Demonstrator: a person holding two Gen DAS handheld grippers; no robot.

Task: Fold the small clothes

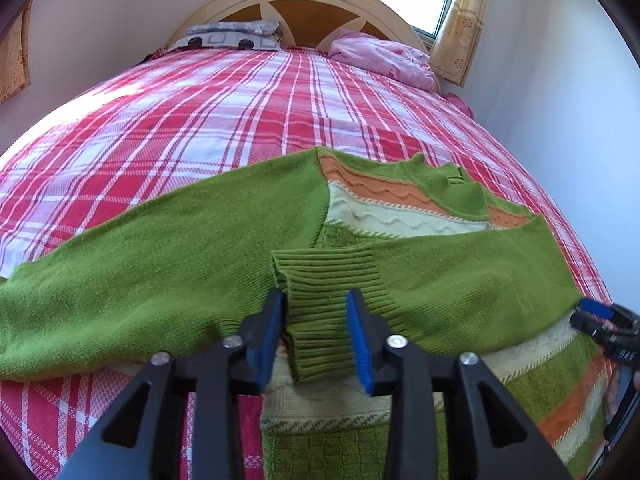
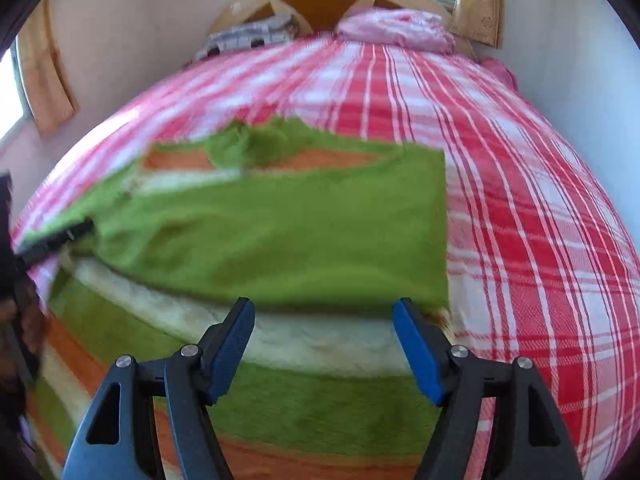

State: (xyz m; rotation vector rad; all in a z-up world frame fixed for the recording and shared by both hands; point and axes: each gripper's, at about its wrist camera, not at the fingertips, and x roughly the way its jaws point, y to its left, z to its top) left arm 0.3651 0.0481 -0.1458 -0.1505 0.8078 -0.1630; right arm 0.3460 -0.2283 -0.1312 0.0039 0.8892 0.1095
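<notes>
A small green knitted sweater with orange and cream stripes lies flat on the red plaid bed. Its right sleeve is folded across the body, and the ribbed cuff lies between the fingers of my left gripper, which is open around it. The left sleeve stretches out to the left. My right gripper is open and empty over the sweater's body, by the folded sleeve's edge. It also shows at the right edge of the left wrist view.
The bed's plaid cover stretches far behind the sweater. A pink bundle and a grey patterned pillow lie by the wooden headboard. A wall and a curtained window stand to the right.
</notes>
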